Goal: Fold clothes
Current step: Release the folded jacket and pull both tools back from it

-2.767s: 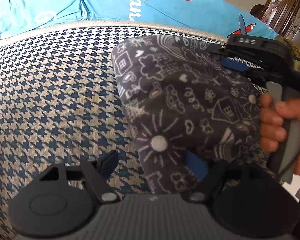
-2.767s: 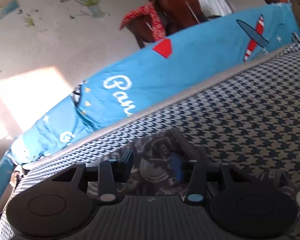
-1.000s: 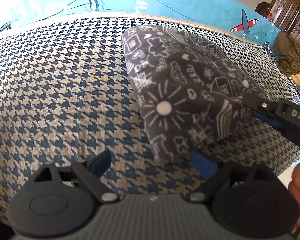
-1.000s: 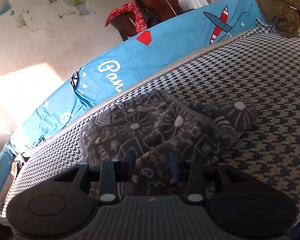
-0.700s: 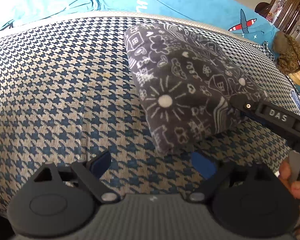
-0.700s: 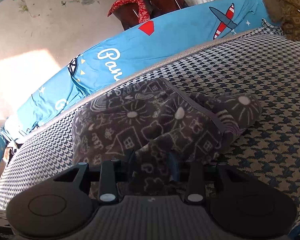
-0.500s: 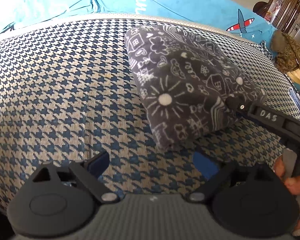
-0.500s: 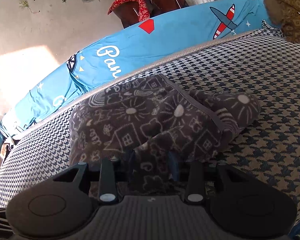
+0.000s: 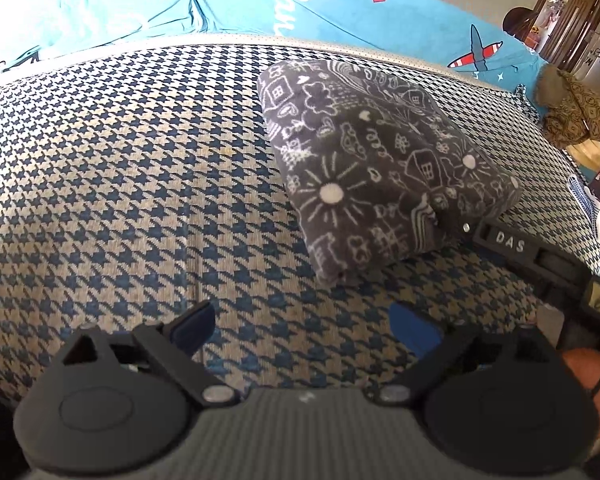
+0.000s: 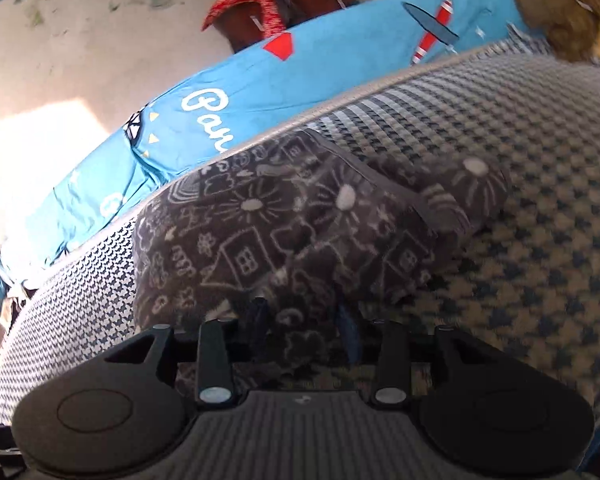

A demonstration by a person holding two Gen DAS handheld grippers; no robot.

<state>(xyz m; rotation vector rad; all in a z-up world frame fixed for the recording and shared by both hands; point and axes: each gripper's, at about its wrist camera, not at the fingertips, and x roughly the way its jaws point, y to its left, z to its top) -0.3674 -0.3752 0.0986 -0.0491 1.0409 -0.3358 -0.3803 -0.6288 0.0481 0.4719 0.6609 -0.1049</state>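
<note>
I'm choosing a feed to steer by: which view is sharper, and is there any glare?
Left wrist view: crisp, the folded grey garment and houndstooth cover evenly lit. Right wrist view: motion-blurred, the houndstooth smeared at right, a washed-out sunlit patch on the wall.

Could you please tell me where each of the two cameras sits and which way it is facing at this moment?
Left wrist: on the left tool, looking across the houndstooth cushion at the folded grey garment; its own open fingers and the right tool show.
Right wrist: on the right tool, low against the garment's edge, facing the blue cover; its own fingers show, closed on the cloth.
Shared: garment, cushion, blue cover.
</note>
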